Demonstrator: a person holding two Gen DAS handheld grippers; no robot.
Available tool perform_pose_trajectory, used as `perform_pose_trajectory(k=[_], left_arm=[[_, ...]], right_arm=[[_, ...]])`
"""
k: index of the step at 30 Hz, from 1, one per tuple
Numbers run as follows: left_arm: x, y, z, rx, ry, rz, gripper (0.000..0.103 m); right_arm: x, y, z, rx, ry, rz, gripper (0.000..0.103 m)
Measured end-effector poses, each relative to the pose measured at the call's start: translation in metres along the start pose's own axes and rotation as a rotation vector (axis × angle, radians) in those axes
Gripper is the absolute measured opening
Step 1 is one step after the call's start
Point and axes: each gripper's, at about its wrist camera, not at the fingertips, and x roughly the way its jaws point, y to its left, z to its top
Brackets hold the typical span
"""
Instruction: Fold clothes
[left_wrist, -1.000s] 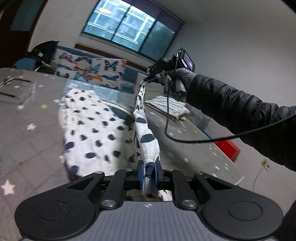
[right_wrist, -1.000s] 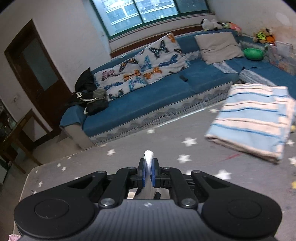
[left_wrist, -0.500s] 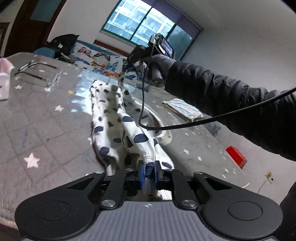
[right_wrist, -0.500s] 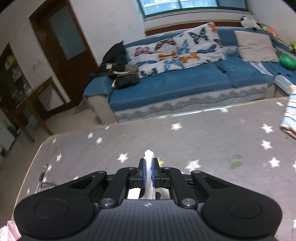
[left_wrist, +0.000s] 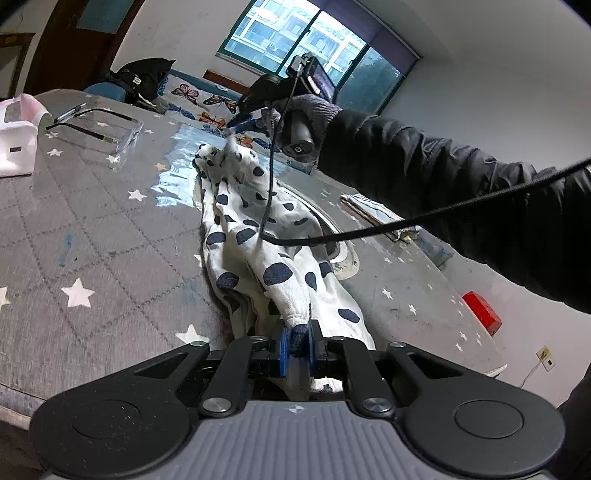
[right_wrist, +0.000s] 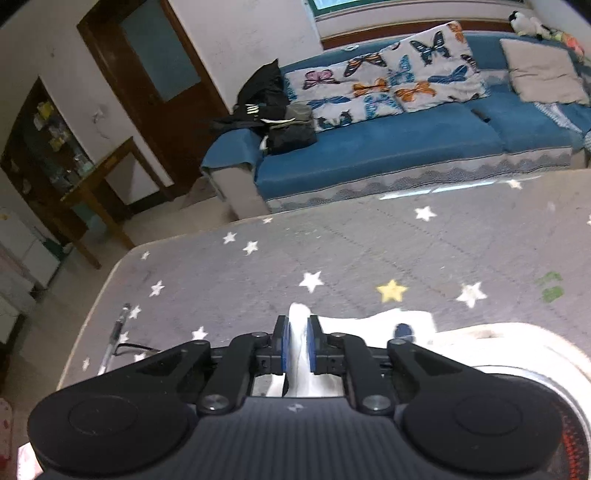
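Spotted garment (left_wrist: 258, 236) pinched by left gripper (left_wrist: 296, 347) and right gripper (right_wrist: 296, 347) (both clamped tight)

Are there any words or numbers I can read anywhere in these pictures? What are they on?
No words or numbers can be read.
Camera screen on the right hand-held gripper: glowing, too blurred to read.
Black bag on the sofa: a white mark, too small to read.
White box on the table: a small dark mark, unreadable.
Spotted garment in the left hand-held gripper: only dots, no print.
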Motion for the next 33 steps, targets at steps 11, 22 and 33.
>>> perform_pose_trajectory(k=[11,22,33], left_arm=[[0.002,0.001,0.0,-0.009,-0.003,0.017,0.012],[-0.004,0.002,0.001,-0.017,-0.024,0.037,0.012],[-0.01,0.0,-0.001,-0.015,-0.046,0.033,0.012]], right_arm=[[-0.004,0.011,-0.008,-0.141,0.1,-0.012,0.011],[-0.011,0.034,-0.052,-0.336,0.215,-0.017,0.017],[-0.002,0.038,-0.066,-0.381,0.266,-0.071,0.016]])
